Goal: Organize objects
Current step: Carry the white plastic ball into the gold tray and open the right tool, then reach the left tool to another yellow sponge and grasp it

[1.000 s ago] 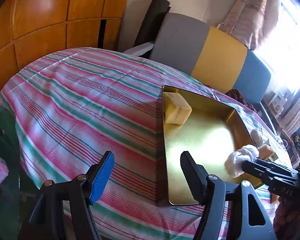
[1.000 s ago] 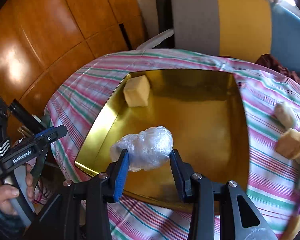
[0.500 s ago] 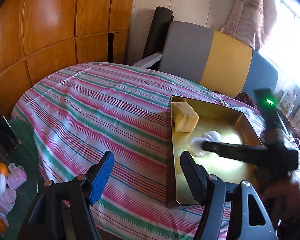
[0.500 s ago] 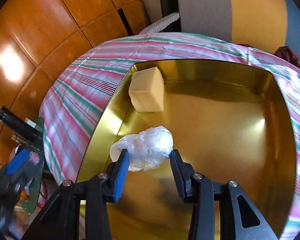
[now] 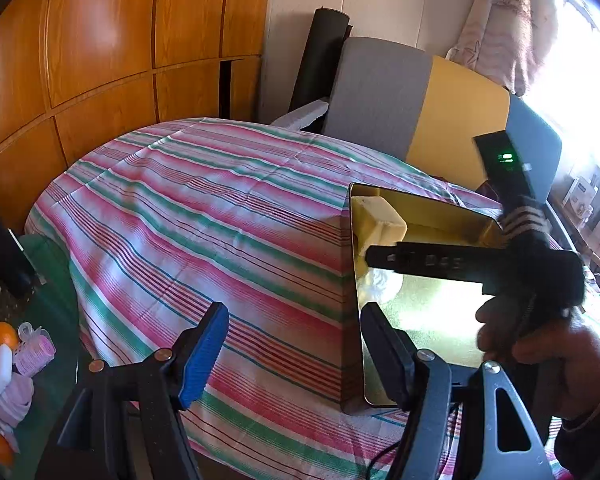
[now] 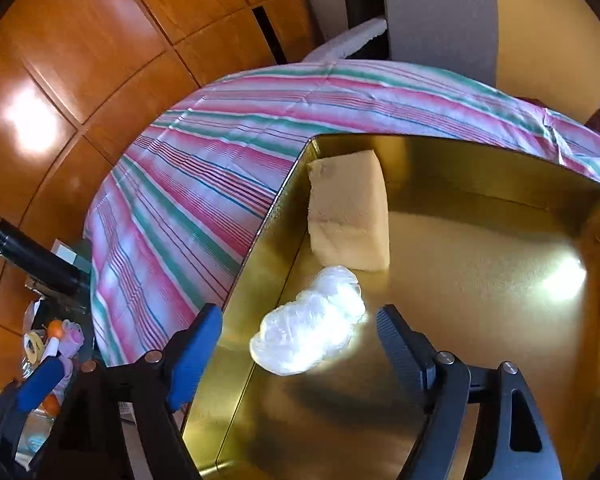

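Two items sit in the gold tray (image 6: 500,184): a yellow sponge block (image 6: 348,212) near its far left corner, and a plastic-wrapped white bundle (image 6: 312,328) just in front of it. Right gripper (image 6: 300,340): jaws have just been opening, now spread wide; the bundle lies between them on the tray floor, pads clear of it on both sides. Bundle's long axis runs diagonally, near-left to far-right, across the jaw line. Left gripper (image 5: 296,344): jaws apart, empty, over the striped cloth (image 5: 204,216) just left of the tray. Judgement: release done; the right hand is nearer and should back straight out.
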The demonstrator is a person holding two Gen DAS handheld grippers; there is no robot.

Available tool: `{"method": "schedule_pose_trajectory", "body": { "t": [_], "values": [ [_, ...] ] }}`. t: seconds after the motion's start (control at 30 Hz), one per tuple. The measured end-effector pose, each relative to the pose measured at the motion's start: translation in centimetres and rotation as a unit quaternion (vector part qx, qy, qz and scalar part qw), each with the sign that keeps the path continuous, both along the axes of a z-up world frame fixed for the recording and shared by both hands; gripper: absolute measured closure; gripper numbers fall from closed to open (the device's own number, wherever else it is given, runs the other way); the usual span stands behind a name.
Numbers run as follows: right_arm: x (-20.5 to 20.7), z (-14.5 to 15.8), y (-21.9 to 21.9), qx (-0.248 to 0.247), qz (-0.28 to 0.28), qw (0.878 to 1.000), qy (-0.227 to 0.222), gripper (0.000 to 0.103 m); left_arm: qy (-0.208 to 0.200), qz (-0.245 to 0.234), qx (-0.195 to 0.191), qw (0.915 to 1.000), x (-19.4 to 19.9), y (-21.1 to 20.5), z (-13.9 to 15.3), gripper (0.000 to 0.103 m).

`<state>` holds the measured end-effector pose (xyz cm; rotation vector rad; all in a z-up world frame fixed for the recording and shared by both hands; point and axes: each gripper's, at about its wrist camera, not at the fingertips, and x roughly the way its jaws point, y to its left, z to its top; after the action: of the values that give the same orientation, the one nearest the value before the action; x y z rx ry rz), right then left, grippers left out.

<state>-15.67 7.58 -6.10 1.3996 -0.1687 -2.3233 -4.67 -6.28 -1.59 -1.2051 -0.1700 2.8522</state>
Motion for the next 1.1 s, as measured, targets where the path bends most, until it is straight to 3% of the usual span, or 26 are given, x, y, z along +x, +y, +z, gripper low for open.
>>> {"method": "schedule_pose_trajectory", "body": {
  "t": [0.13, 0.47, 0.83, 0.97, 1.1],
  "values": [
    [1.2, 1.1, 1.4, -0.01, -0.011, 1.0, 0.014, 0.013, 0.0, -0.002, -0.001, 1.0, 0.1, 0.3, 0.0, 0.034],
    [6.4, 4.2, 7.1, -0.006, -0.055, 0.997, 0.056, 0.003, 0.003, -0.024, -0.003, 0.9997, 0.9, 1.8, 0.3, 0.034],
    [13.3, 4.8, 17.8, 0.02, -0.133, 0.989, 0.057, 0.0, 0.0, -0.075, 0.003, 0.9972, 1.5, 4.9, 0.4, 0.036],
    [16.2, 5.5, 24.1, 0.033, -0.192, 0.979, 0.057, 0.0, 0.003, -0.115, -0.002, 0.9933, 1.3, 7.9, 1.0, 0.038],
    [20.0, 6.8, 32.7, 0.034, -0.298, 0.952, 0.065, 0.0, 0.011, -0.178, -0.003, 0.984, 1.6, 12.2, 1.8, 0.04]
  ]
}}
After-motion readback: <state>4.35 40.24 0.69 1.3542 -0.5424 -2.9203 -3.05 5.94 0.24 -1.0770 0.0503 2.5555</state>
